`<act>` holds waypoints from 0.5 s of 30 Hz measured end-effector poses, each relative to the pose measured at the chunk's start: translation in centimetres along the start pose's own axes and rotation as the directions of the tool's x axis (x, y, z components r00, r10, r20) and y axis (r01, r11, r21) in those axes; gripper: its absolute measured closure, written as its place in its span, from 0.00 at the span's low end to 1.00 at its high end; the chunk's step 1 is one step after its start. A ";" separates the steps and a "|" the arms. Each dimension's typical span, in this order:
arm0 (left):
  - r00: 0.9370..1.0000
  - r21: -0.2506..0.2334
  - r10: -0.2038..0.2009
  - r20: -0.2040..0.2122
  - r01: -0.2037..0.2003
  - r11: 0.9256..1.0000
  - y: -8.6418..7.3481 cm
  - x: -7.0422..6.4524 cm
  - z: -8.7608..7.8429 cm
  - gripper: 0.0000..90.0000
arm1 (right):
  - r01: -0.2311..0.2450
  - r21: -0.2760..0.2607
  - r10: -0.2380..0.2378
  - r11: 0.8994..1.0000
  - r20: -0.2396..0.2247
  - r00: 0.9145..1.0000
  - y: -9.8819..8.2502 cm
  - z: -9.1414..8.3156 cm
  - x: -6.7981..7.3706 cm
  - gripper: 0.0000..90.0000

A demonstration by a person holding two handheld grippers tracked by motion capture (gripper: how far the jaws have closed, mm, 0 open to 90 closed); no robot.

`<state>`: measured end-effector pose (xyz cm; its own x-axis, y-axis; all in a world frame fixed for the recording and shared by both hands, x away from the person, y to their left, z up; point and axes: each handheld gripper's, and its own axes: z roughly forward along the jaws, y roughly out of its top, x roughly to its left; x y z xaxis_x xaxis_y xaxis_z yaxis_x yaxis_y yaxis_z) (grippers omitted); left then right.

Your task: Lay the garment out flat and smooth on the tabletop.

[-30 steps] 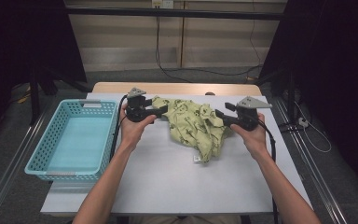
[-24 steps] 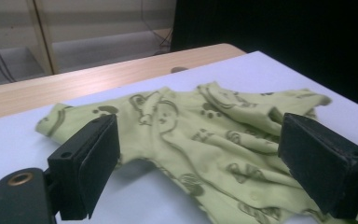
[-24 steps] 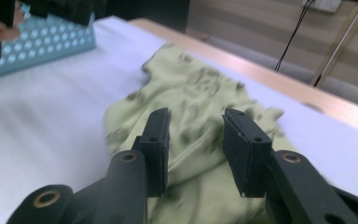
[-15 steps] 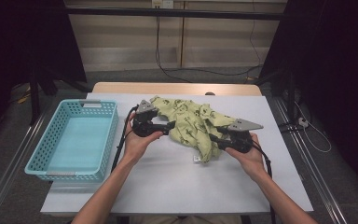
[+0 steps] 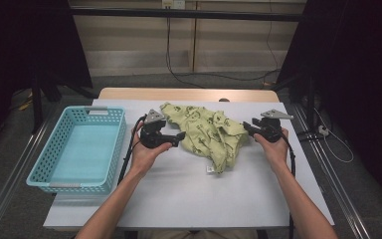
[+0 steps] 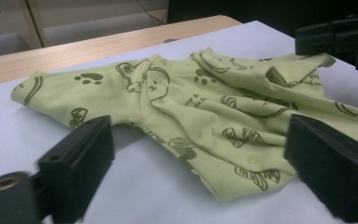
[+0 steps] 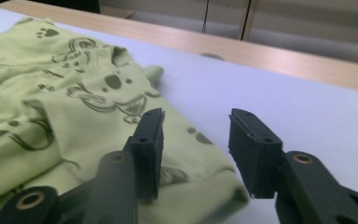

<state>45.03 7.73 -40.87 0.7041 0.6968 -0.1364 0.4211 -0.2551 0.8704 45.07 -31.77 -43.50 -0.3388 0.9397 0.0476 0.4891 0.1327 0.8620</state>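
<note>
White tabletop (image 5: 189,199) carries a soft, light garment (image 5: 206,134), best pinched at its edges; left tool (image 5: 171,138) has just been opening, right tool (image 5: 251,128) gapes empty

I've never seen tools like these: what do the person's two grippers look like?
Both are black. The left gripper and right gripper each carry a grey three-cornered plate on top, trail a black cable, and end in two blocky black jaws. The forearms are bare, no sleeves showing.

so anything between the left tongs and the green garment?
Nothing visible. The left tongs sit at the left edge of the green garment with jaws wide apart, having just been opening, and only bare white table lies between them and the cloth. The blue basket stands off to the other side.
</note>
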 end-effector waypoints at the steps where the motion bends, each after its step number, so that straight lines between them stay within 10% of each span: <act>1: 1.000 -0.017 -0.025 0.016 0.025 1.000 -0.1 -0.1 -0.1 0.03 | -0.015 0.008 0.015 1.000 -0.005 1.000 -0.1 0.1 -0.2 0.57; 4: 0.999 -0.007 0.047 0.003 -0.047 0.999 -0.6 -0.1 -1.3 0.03 | -0.028 0.025 0.028 0.999 0.011 1.000 -0.5 0.5 -0.3 0.50; 7: 1.000 -0.047 -0.013 0.016 0.014 0.999 -0.9 -0.3 -1.2 0.03 | -0.036 0.060 0.034 0.998 0.028 0.999 -1.0 1.3 -0.4 0.49; 15: 1.000 -0.038 0.012 0.008 -0.012 0.999 -0.9 -0.8 -1.1 0.05 | -0.035 0.184 0.026 0.982 0.050 0.998 -1.7 3.0 -1.0 0.67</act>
<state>43.51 8.15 -41.04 0.7138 0.6882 -0.1299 0.3907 -0.2374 0.8894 46.95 -32.00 -46.49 -0.2849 0.9575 0.0449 0.6406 0.1553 0.7520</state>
